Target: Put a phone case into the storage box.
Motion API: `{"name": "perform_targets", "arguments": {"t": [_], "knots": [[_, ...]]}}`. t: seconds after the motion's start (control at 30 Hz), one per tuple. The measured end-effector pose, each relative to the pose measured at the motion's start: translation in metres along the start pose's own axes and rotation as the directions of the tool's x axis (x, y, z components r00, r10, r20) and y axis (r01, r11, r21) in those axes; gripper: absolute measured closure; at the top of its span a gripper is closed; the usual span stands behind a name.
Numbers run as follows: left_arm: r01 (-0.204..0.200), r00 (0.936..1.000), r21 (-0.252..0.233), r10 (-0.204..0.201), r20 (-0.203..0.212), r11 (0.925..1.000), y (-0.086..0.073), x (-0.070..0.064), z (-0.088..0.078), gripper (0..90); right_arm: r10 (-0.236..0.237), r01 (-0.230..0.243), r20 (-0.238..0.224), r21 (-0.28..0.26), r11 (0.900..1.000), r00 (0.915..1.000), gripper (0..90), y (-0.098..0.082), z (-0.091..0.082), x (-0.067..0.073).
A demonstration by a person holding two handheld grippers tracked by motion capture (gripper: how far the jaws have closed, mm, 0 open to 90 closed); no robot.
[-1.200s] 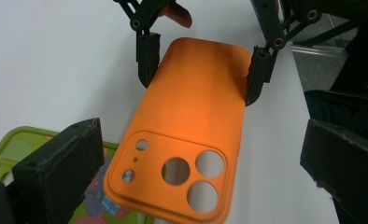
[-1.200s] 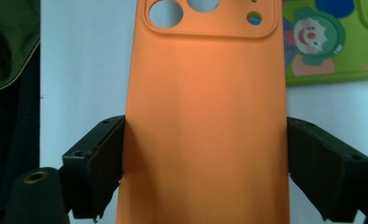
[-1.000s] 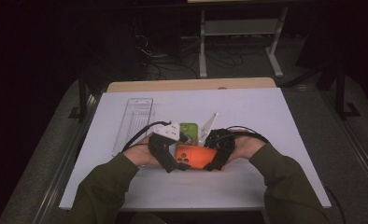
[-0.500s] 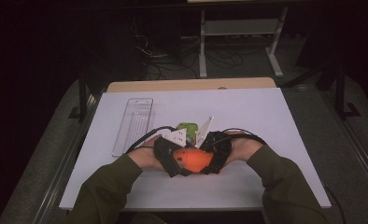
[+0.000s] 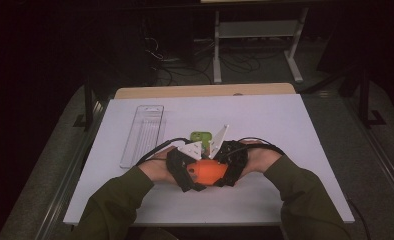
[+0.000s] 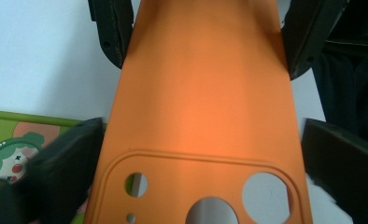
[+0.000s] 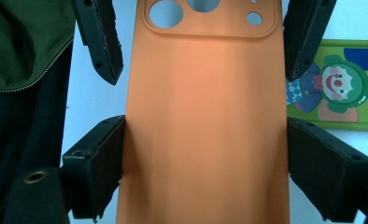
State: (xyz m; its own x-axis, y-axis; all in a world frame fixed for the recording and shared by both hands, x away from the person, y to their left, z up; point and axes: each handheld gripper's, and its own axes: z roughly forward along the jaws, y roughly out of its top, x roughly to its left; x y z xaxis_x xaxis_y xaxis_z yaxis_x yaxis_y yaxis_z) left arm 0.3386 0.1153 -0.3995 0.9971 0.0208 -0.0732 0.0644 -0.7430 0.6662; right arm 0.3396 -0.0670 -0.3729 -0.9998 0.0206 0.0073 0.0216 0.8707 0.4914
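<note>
An orange phone case [image 5: 207, 171] with camera cut-outs is held between both grippers over the near middle of the white table [image 5: 285, 125]. My left gripper [image 5: 187, 175] grips the camera end, its jaws pressed on the case's two long edges [image 6: 203, 130]. From the opposite side, my right gripper [image 5: 230, 170] clamps the plain end [image 7: 205, 123]. In each gripper view the other gripper's jaws appear at the top. A green phone case [image 5: 202, 136] with a cartoon clown lies flat on the table just beyond the grippers [image 7: 341, 88].
A clear plastic tray [image 5: 144, 135] lies lengthwise at the table's left. Cables [image 5: 257, 141] loop from both grippers across the table. A wooden edge [image 5: 205, 91] runs along the far side, with dark floor and a shelf frame [image 5: 255, 30] beyond.
Both grippers and the orange case have shifted slightly toward the table's near edge. The hold on the case is unchanged.
</note>
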Motion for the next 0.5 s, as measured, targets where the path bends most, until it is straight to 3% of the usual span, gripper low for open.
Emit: {"name": "perform_targets", "arguments": {"t": [0.23,0.5], "knots": [[0.015,0.9999,-0.014,-0.015,0.008,0.9998,-0.0006,-0.0004,-0.0013,12.5,-0.005,0.005,-0.005,-0.001,1.000,1.0000,15.4,0.0002,0.0002,0.0003],[0.017,0.9995,-0.009,-0.017,0.027,0.9998,-0.0008,-0.0001,-0.0021,14.2,-0.008,0.008,-0.014,-0.005,1.000,0.9999,15.3,-0.0001,-0.0001,0.0003]]}}
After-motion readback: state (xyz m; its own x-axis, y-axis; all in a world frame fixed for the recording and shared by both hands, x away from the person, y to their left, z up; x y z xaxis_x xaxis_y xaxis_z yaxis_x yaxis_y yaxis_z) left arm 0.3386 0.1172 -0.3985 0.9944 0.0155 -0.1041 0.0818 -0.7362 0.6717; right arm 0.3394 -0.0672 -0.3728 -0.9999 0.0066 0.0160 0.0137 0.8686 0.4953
